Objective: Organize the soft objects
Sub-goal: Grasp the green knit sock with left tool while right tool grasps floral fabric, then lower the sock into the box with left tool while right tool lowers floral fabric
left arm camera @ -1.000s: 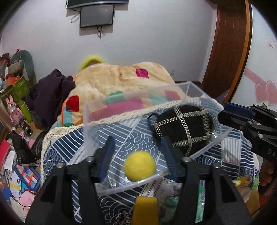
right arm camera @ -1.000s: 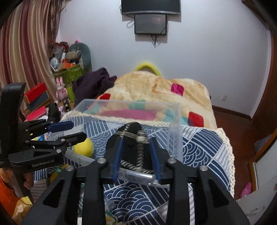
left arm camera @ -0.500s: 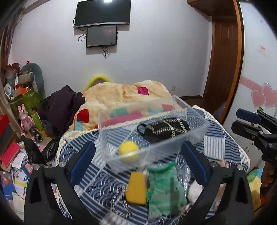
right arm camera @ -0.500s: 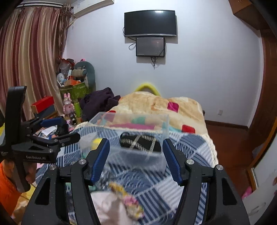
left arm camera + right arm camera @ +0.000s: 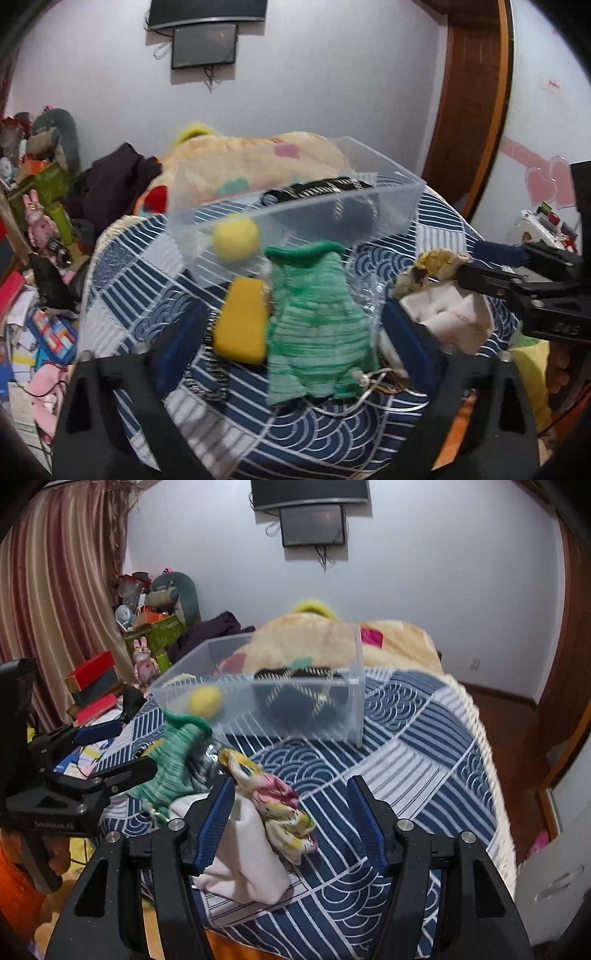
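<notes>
Both grippers dropped lower; left gripper (image 5: 291,332) gapes empty around green pouch (image 5: 314,328); right gripper (image 5: 295,819) likewise.

Between the left gripper's (image 5: 291,332) spread jaws lie a green pouch (image 5: 314,332) and yellow sponge (image 5: 242,325); beyond, a clear bin (image 5: 369,218) holds a yellow ball (image 5: 236,238).

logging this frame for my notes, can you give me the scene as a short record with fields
surface: bed with blue patterned cover
container: clear plastic bin on the cover
in bin: yellow ball, black chain-strapped item
outside bin: green knit pouch, yellow block, white cloth, floral fabric piece
left tongs: open, empty, around the pouch and block
right tongs: open, empty, floral piece between the pads
</notes>
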The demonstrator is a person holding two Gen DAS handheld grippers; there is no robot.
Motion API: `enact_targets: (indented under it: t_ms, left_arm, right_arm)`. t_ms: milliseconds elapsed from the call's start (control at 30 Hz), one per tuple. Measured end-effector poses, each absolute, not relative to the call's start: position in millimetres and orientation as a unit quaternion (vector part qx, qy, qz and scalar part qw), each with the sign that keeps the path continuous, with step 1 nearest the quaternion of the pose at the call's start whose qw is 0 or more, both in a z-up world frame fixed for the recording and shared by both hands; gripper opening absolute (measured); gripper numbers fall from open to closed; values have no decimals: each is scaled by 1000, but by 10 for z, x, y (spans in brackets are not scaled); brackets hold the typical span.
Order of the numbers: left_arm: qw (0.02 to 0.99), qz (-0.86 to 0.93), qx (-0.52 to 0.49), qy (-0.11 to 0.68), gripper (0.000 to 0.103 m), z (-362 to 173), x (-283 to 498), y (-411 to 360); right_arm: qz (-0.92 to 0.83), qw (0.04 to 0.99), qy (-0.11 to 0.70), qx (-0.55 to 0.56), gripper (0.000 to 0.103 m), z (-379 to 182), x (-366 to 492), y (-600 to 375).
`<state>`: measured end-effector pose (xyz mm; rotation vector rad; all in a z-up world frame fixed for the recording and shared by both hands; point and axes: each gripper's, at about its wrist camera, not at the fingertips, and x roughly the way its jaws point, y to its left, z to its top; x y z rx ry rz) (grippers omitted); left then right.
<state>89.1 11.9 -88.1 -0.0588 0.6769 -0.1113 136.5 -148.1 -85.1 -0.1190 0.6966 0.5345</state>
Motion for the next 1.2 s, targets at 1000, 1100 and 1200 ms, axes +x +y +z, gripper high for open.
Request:
enact_targets:
  t_ms: [1000,1100,1200]
  left_arm:
    - [956,-83,-55,274,17,-456,778,272]
    - [963,-71,-56,254,17,-306,813,334]
    - [968,-60,-59,237,17,-162,909,385]
  right_arm:
    - [257,940,223,0,10,-223,1240,-1576]
    - [259,942,212,6,10,-141,1306,-1532]
    - [259,944,203,10,10,-82,1385,-1467]
